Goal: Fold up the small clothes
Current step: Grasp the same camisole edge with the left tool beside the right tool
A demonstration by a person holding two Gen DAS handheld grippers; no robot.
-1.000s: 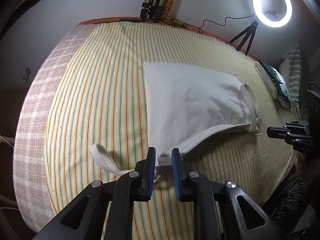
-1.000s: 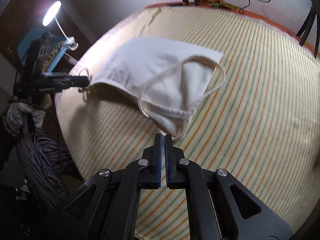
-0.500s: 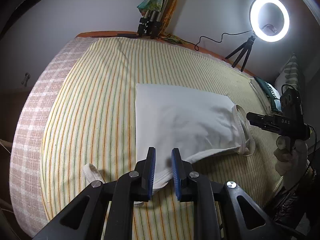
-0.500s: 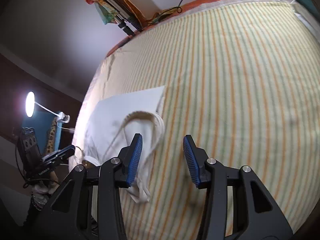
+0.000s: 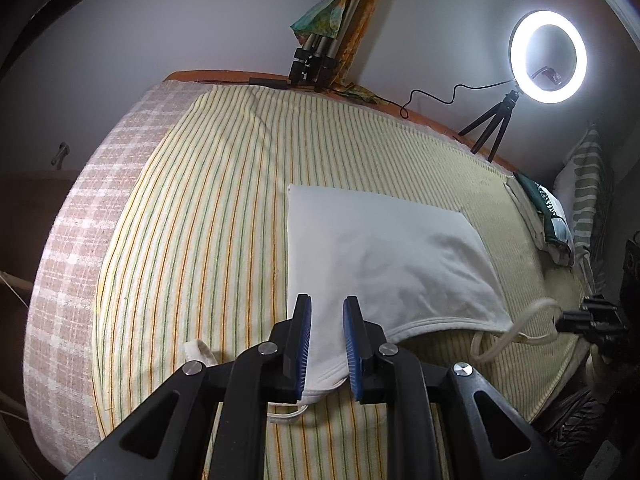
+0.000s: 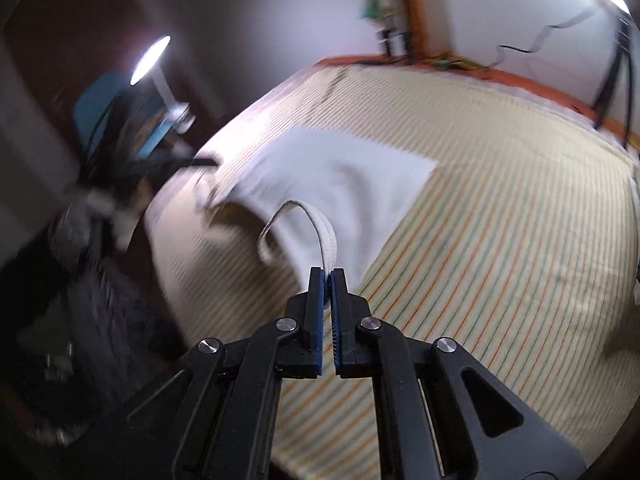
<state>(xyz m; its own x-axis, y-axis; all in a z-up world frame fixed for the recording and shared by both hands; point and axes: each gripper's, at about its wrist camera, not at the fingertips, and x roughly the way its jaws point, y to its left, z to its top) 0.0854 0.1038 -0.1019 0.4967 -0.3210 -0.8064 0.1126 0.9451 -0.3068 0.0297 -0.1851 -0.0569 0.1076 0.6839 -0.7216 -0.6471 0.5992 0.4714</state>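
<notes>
Ring light (image 5: 548, 56) glares; right wrist view motion-blurred; fisheye edges dark, warped.

White tank top (image 5: 384, 256) flat, strap lifted

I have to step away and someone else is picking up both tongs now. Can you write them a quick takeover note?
Left tongs: open, straddling the near hem of the white tank top, not gripping.
Right tongs: shut on one shoulder strap, lifting it.
The top lies flat on the striped bedsheet; the other strap trails beside the left tongs.
Done: garment spread out.
Left: every fold.
</notes>
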